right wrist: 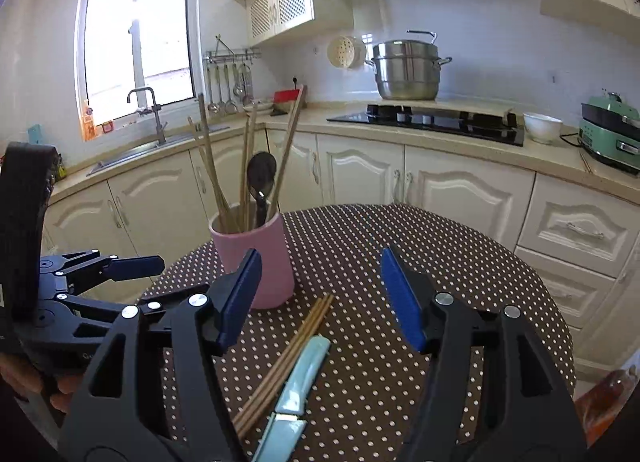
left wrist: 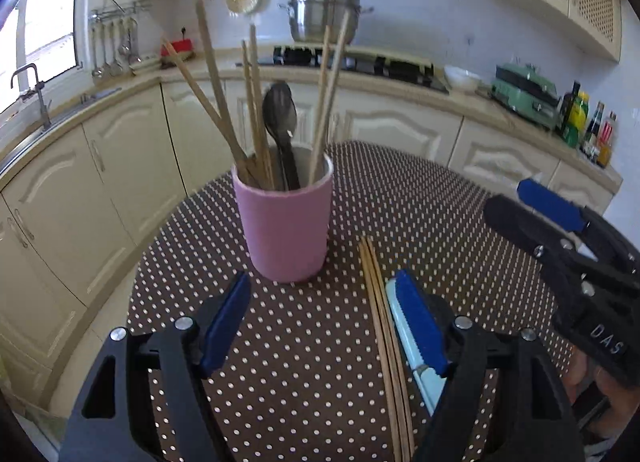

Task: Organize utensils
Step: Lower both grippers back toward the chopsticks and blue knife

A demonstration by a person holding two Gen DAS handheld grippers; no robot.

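Observation:
A pink cup (left wrist: 286, 230) stands on the dotted table (left wrist: 304, 342) and holds several wooden chopsticks and a dark spoon (left wrist: 280, 112). Loose chopsticks (left wrist: 382, 326) and a light blue knife (left wrist: 410, 346) lie flat beside it. My left gripper (left wrist: 320, 322) is open and empty, just short of the cup, its right finger over the knife. My right gripper (right wrist: 320, 298) is open and empty above the chopsticks (right wrist: 286, 362) and knife (right wrist: 298, 386), with the cup (right wrist: 256, 262) to its front left. Each gripper shows in the other's view.
The round table has a brown dotted cloth (right wrist: 400, 262). Cream cabinets (right wrist: 460, 186) curve behind it, with a sink (right wrist: 132, 152) at left, a hob (right wrist: 432, 122) with a steel pot (right wrist: 406, 70), a white bowl (right wrist: 542, 126) and a green cooker (right wrist: 610, 134) at right.

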